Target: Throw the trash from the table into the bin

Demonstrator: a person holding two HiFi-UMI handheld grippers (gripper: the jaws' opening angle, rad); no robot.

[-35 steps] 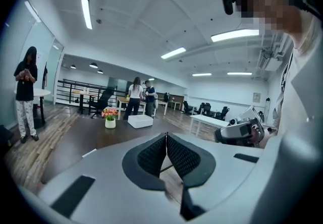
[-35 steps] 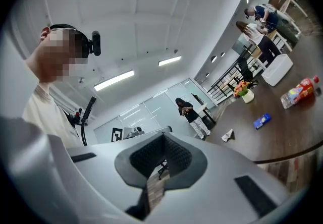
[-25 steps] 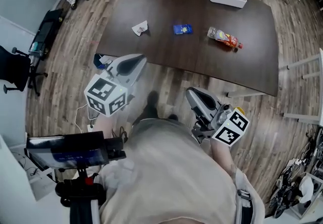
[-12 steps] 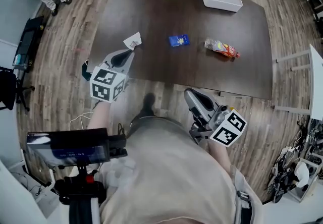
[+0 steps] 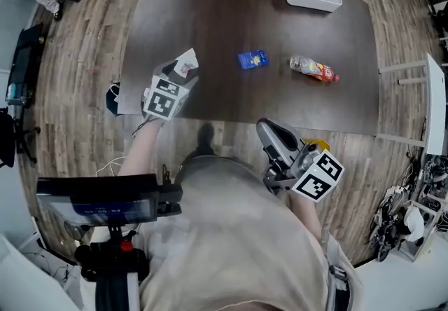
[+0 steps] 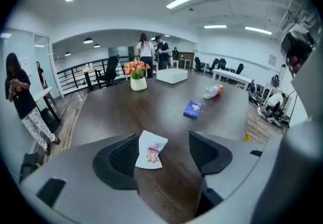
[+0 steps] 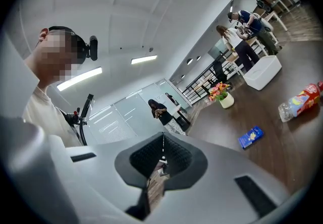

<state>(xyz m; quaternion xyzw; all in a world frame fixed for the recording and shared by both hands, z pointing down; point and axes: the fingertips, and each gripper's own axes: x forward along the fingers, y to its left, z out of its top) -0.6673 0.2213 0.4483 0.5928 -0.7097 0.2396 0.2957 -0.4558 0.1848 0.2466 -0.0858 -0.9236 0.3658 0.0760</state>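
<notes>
You are opening your left gripper (image 5: 179,77) with the crumpled white wrapper (image 6: 151,150) lying between its jaws near the dark surface's (image 5: 280,106) left edge, while keeping your right gripper (image 5: 269,130) closed and empty.

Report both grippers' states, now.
Left gripper: jaws opening, either side of the white wrapper lying on the table, not pressing on it.
Right gripper: shut, nothing between its jaws.
</notes>
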